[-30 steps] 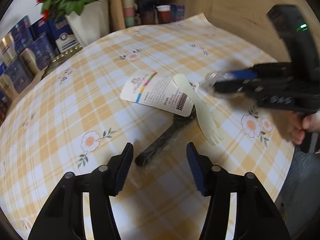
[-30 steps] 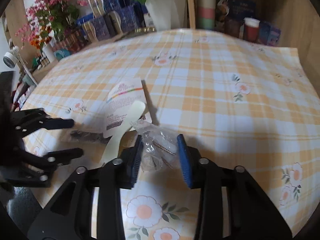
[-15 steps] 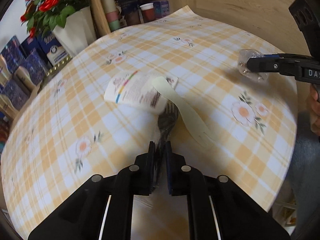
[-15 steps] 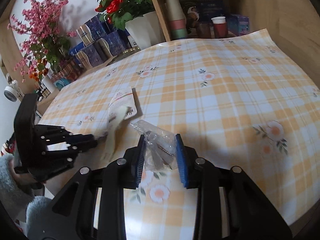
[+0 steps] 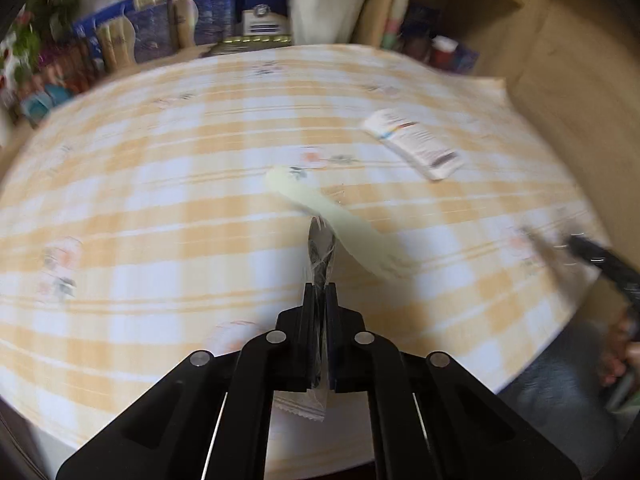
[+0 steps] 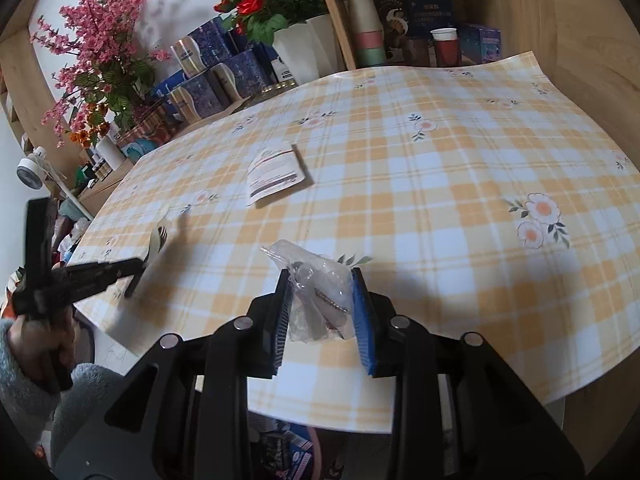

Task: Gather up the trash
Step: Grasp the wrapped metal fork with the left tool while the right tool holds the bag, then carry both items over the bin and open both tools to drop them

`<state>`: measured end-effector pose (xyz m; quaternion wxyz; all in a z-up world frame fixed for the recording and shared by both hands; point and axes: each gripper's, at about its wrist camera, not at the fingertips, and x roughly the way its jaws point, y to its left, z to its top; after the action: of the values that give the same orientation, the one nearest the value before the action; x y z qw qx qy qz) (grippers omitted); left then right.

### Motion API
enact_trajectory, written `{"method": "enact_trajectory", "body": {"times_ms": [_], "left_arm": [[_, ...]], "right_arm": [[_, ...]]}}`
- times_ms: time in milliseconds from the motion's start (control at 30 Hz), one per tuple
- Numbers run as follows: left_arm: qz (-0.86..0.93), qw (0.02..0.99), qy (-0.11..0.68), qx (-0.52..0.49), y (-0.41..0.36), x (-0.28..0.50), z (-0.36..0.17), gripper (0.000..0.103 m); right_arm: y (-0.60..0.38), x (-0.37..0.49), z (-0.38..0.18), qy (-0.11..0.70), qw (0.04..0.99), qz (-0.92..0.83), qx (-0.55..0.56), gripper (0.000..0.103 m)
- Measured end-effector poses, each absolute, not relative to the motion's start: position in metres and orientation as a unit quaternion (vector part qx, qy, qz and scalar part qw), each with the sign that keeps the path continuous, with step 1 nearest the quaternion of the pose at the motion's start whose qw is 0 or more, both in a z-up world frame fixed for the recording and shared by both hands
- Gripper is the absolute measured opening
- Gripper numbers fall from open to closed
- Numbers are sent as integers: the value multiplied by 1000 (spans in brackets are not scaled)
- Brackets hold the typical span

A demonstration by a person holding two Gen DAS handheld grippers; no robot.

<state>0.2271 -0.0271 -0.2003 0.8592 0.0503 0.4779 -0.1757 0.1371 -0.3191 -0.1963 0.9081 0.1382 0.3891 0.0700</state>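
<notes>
My left gripper [image 5: 319, 296] is shut on a black plastic fork in a clear wrapper [image 5: 320, 248] and holds it above the checked tablecloth [image 5: 160, 208]. A pale cream spork [image 5: 332, 216] lies across the fork's head; whether it rides on it or rests on the cloth I cannot tell. A white printed packet [image 5: 414, 142] lies flat at the far right. My right gripper [image 6: 322, 280] is shut on a clear bag of screws [image 6: 320, 292], held over the front of the table. It also sees the left gripper [image 6: 136, 270] at the left edge and the packet [image 6: 276, 170].
White flower pot [image 6: 308, 52], blue boxes [image 6: 208, 68] and cups [image 6: 366, 32] stand behind the table. A wooden wall [image 6: 580, 40] is on the right. The table's front edge [image 6: 360, 420] is near the right gripper.
My left gripper closed on the wrapped fork and carried it left and up, away from the packet. My right gripper drew back toward the table's front edge with the bag.
</notes>
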Motion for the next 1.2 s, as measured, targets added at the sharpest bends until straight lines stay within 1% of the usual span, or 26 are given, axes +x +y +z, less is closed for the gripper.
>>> {"method": "enact_trajectory", "body": {"times_ms": [33,67,100,133,200,500,700,867,1033,1200], "left_arm": [[-174,858,481,52,-26,232,-198,5],[-182,852,490,23,-22,240,-195,5],[-193,846,498,-15,-17,246,-193,5],[-207,838,499,-75,-10,254,-188,5],[-237,829,482,-160,-5,262,-178,5],[-313,820,429,-212,-43,251,-149,5],[-322,841,393,-187,-42,222,-124,5],[-329,853,377,-148,-34,178,-118,5],[-327,860,386,-70,-36,121,-135,5],[-325,846,421,-29,-37,80,-168,5]], "right_arm": [[-317,136,-195,389,908,72,137,31],[-314,133,-193,387,909,74,133,32],[-311,131,-191,386,910,75,129,32],[-309,129,-189,384,912,76,126,32],[-307,125,-186,380,913,75,126,32],[-318,113,-176,375,915,57,136,32],[-322,99,-168,363,918,57,148,32],[-312,83,-166,359,920,65,145,32],[-295,68,-166,362,920,76,129,32],[-283,53,-162,359,922,84,119,32]]}}
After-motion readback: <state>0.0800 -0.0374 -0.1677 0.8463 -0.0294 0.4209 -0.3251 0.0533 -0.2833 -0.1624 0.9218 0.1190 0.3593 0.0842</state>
